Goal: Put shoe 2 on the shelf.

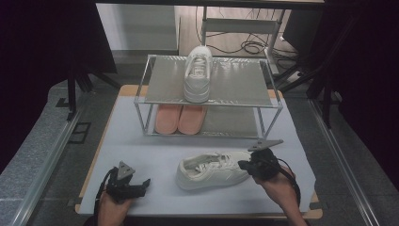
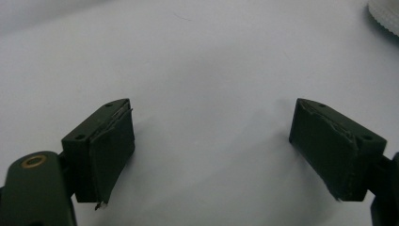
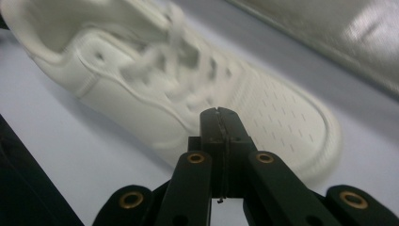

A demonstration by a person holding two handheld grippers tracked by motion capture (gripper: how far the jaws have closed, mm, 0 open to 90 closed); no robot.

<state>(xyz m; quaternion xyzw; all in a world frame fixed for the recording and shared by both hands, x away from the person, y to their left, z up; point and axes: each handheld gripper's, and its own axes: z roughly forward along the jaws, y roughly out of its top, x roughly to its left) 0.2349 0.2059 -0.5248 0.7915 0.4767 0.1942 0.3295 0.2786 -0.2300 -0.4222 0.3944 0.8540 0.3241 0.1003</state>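
- High view: nearest the camera, the left hand-held gripper (image 1: 142,185) rests low on the white surface (image 1: 141,155) at the near left corner, held by the person's left hand (image 1: 110,211), jaws spread with nothing between them.
- The right hand-held gripper (image 1: 241,165) sits at the near right, held by the right hand (image 1: 277,186), its tips against the toe end of a white sneaker (image 1: 211,169) that lies on the surface with its toe toward that gripper and its heel to the left.
- Farther back stands a two-tier metal rack (image 1: 209,96); a second white sneaker (image 1: 197,73) stands on its top shelf, and a pair of pink slippers (image 1: 179,118) lies on the lower shelf.
- Left gripper view: both black jaws stand wide apart over bare white surface (image 2: 207,70); a bit of white sole (image 2: 386,14) shows at the top right corner.
- Right gripper view: the jaws are pressed flat together, holding nothing, just before the blurred white sneaker (image 3: 141,80), whose perforated toe points right; the rack's silver shelf (image 3: 339,42) runs behind.
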